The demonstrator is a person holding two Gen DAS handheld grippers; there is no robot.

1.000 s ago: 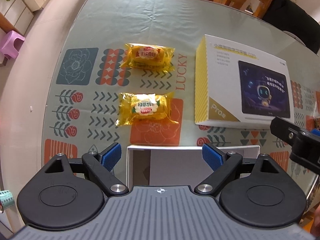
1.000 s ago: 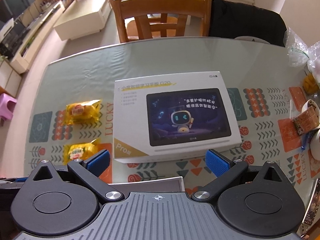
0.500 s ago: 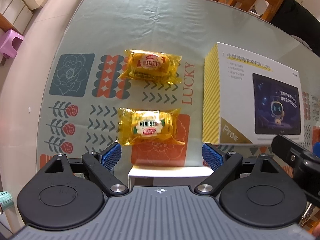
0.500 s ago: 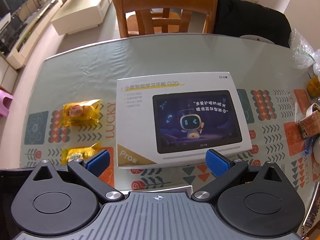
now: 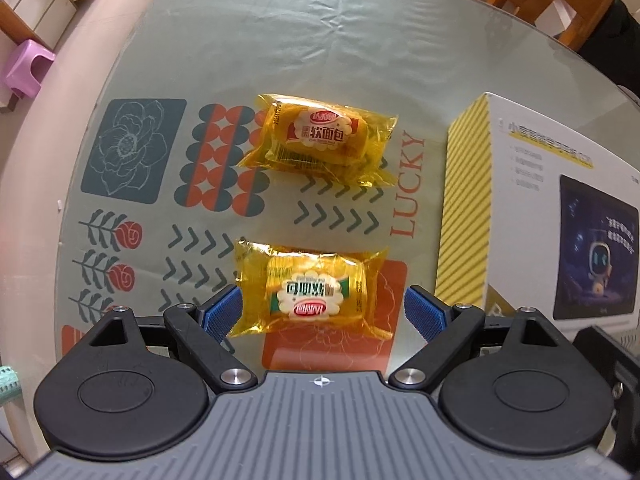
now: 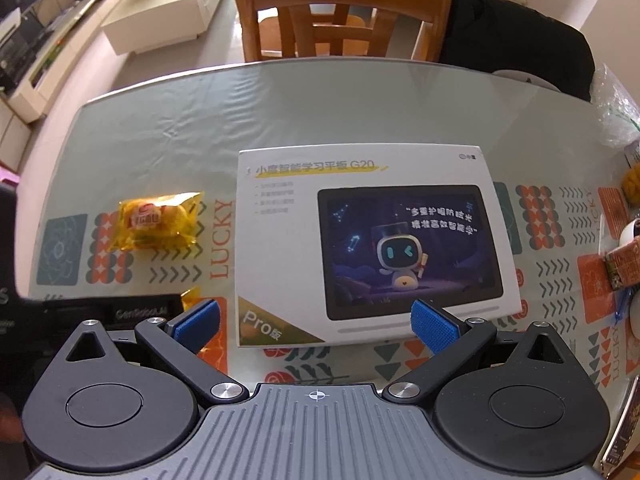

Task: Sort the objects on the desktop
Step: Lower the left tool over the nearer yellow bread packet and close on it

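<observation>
Patterned oilcloth under glass covered the worktop point(image 5: 224, 52), with wooden chairs point(image 6: 340, 12) standing at its far edge.

Left tool point(image 5: 322, 310): jaws spread wide, holding nothing. The near snack packet point(image 5: 312, 294) lay directly ahead of it, low between the two blue pads point(image 5: 222, 312). Its left crimped end stood just beside the left pad; its right end stood apart from the right pad. The packet's long axis ran side to side, across the line of approach, so the jaws faced its two short sealed ends. Contact with the left pad could not be confirmed.

A second snack packet point(image 5: 320, 140) lay further out on the same line, well apart from the first, its long axis also roughly side to side with a slight tilt.

Right tool point(image 6: 316, 324): jaws likewise spread and empty. It faced the near edge of the white tablet box point(image 6: 372, 240), which lay flat with its long axis side to side and was wider than the jaw opening.

Judgement: the left tool was much the nearer to the near packet. The packet was almost as long as the opening, so the closing move would bear on soft crimped film. Slipping or crumpling was the risk.
</observation>
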